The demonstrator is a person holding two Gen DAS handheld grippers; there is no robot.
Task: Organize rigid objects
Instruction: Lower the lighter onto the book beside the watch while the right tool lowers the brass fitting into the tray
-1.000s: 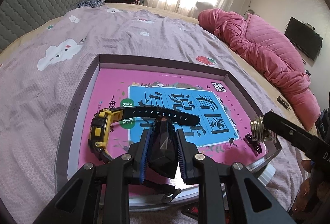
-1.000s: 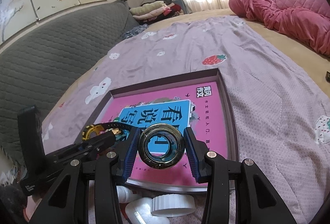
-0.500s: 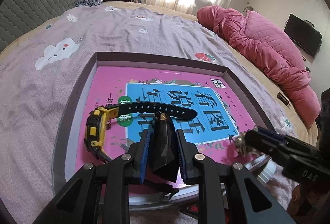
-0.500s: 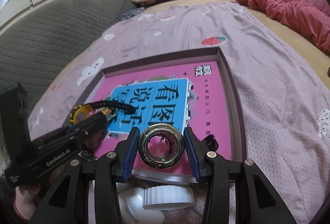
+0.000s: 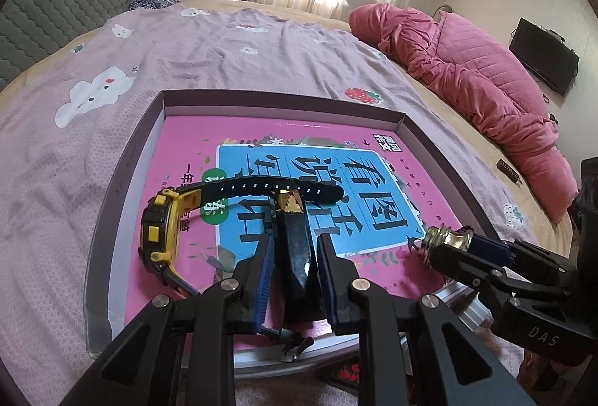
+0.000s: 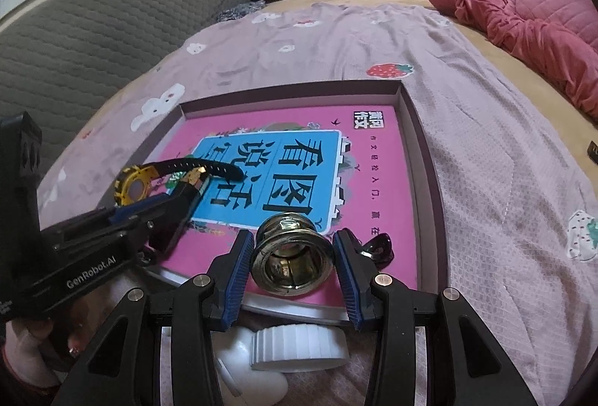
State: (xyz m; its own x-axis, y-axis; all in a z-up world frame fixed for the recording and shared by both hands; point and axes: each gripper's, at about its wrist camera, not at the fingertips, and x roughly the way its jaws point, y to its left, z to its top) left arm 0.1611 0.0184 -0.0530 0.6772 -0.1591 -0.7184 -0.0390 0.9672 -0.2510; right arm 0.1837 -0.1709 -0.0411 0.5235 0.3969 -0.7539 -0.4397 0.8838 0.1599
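Note:
A shallow dark-rimmed tray (image 5: 123,181) (image 6: 418,159) lies on the bed with a pink and blue book as its floor. A yellow and black wristwatch (image 5: 160,234) (image 6: 130,187) rests on the book's left part, strap stretched to the right. My left gripper (image 5: 295,245) (image 6: 187,191) is shut on a black faceted object with a gold tip (image 5: 293,241), low over the tray's near side. My right gripper (image 6: 292,241) (image 5: 454,241) is shut on a brass ring-shaped piece (image 6: 291,256) (image 5: 443,237), tilted down over the tray's near right corner.
A small black clip (image 6: 381,247) lies on the book near the right gripper. A white bottle with a ribbed cap (image 6: 295,346) lies below the tray's near edge. A pink quilt (image 5: 467,69) is bunched at the right, a grey padded headboard (image 6: 93,32) at the left.
The right gripper has tipped downward and come closer over the tray's near right corner with the brass piece. The left gripper and the watch stay put.

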